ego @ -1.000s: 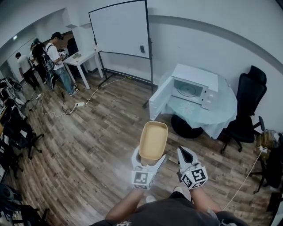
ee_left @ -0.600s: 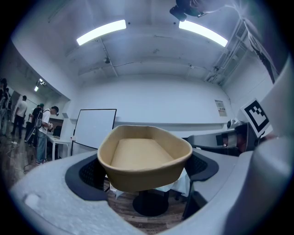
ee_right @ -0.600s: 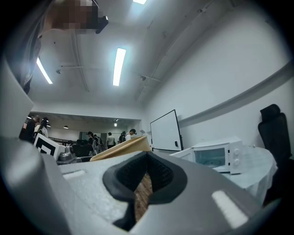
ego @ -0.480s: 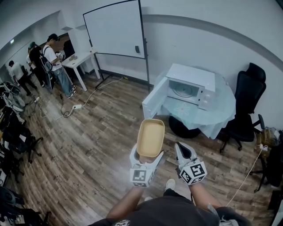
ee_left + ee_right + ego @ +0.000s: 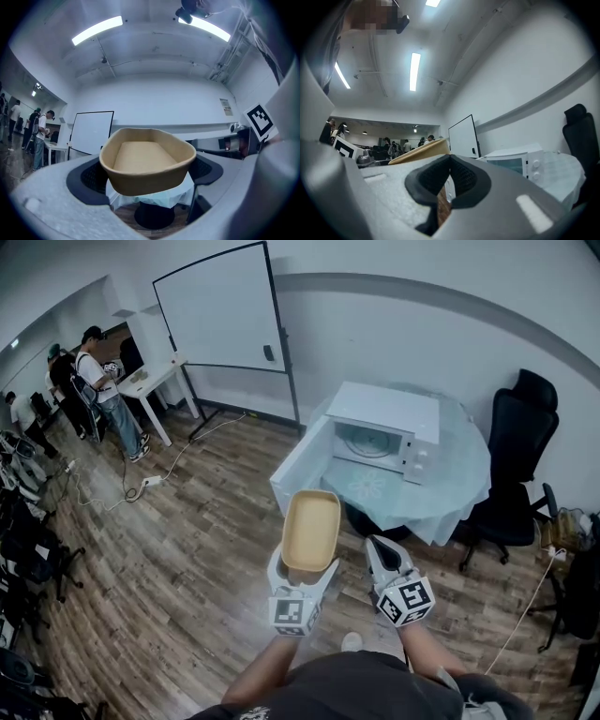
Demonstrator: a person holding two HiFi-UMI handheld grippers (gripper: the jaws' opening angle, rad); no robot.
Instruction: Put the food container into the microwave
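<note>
One load only: left gripper clamps the container by its near end, long axis aimed ahead at the open microwave, well apart; right gripper alongside, pinched together, empty.

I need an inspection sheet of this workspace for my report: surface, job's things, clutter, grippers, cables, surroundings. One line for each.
Surface: round table under a pale cloth, on a wooden floor.
Job's things: food container, tan and empty, held in the air; microwave on the table, door open.
Clutter: dark gear at the floor's left edge, too small to identify.
Grippers: left gripper shut on the food container; right gripper shut, holding nothing.
Cables: power strip with cable on the floor at left; white cable on the floor at right.
Surroundings: whiteboard, black office chair, people at a white desk.
</note>
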